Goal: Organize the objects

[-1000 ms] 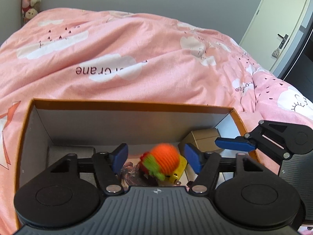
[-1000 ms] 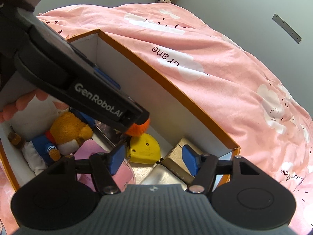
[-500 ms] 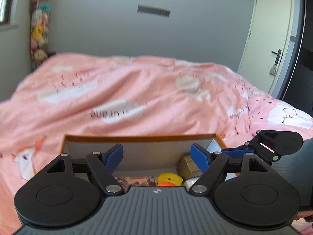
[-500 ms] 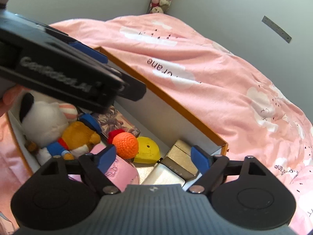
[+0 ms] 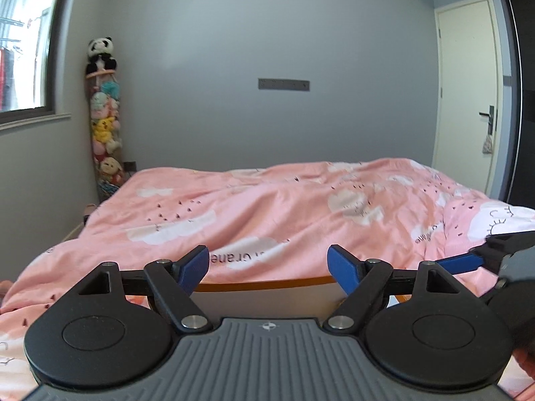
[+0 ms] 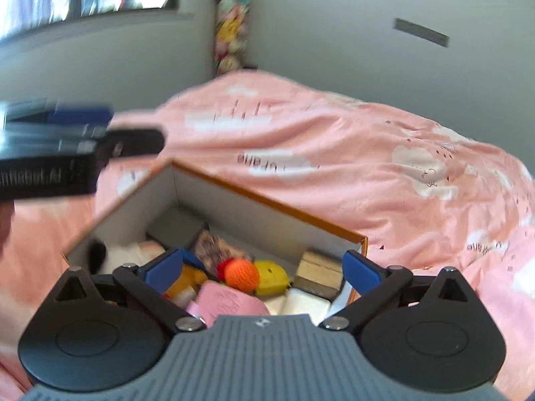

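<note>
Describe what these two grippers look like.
Both match. The left gripper and right gripper have black linkage arms, round black discs, blue pads, silver pivot screws and a ribbed grey body; the left one's side carries white lettering.

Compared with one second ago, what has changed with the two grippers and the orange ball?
The left gripper let go of the orange ball, which now lies in the box beside the yellow toy. Both grippers rose out of the box; the right gripper, empty, is still opening its jaws. The box, the other toys and the pink duvet stayed in place.
</note>
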Demonstrator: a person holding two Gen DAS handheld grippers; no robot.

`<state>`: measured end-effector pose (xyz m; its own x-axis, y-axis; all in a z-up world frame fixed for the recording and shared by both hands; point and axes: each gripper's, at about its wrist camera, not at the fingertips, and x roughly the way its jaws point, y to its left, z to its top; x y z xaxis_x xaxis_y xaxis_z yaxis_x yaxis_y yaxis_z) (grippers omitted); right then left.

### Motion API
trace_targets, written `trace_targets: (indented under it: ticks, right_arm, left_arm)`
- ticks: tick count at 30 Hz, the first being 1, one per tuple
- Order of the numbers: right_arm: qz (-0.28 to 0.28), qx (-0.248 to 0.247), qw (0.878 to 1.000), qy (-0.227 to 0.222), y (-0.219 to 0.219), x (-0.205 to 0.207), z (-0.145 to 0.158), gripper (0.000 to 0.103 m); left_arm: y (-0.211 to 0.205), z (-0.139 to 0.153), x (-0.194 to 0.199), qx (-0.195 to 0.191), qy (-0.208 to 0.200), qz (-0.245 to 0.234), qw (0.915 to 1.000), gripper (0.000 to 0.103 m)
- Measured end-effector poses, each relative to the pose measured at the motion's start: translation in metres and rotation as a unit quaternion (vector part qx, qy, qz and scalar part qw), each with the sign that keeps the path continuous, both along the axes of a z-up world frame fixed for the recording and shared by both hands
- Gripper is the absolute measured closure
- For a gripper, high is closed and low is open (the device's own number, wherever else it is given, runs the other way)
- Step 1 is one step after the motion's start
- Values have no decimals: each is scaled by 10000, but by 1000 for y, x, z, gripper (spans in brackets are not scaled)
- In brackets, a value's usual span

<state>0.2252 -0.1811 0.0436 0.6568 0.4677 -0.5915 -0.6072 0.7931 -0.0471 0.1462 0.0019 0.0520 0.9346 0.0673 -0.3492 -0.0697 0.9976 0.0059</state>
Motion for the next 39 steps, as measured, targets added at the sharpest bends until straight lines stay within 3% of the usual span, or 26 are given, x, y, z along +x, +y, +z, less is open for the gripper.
trace_targets:
  ticks: [8, 15, 21, 30, 39]
  right_arm:
    - [-777, 991, 9919, -168, -18, -31, 19, 1]
    - [-985, 1241, 9854, -623, -17, -67, 17, 1]
    - [-1174, 1164, 9828, -828, -10, -87, -2, 1]
    - [-1305, 973, 9861, -338, -3, -97, -36, 1]
    - [-1536, 970, 9833, 57, -8, -91, -55, 1]
  left_arm:
    - [8, -1, -27, 127, -95, 282, 9995, 10]
    - [12, -13, -40, 217, -20, 466, 9987, 10]
    - [12, -30, -47, 238, 178, 517, 9982, 10]
    - [17, -61, -62, 68, 603, 427, 9972, 10]
    - [21, -72, -66, -57, 819, 528, 9952, 10]
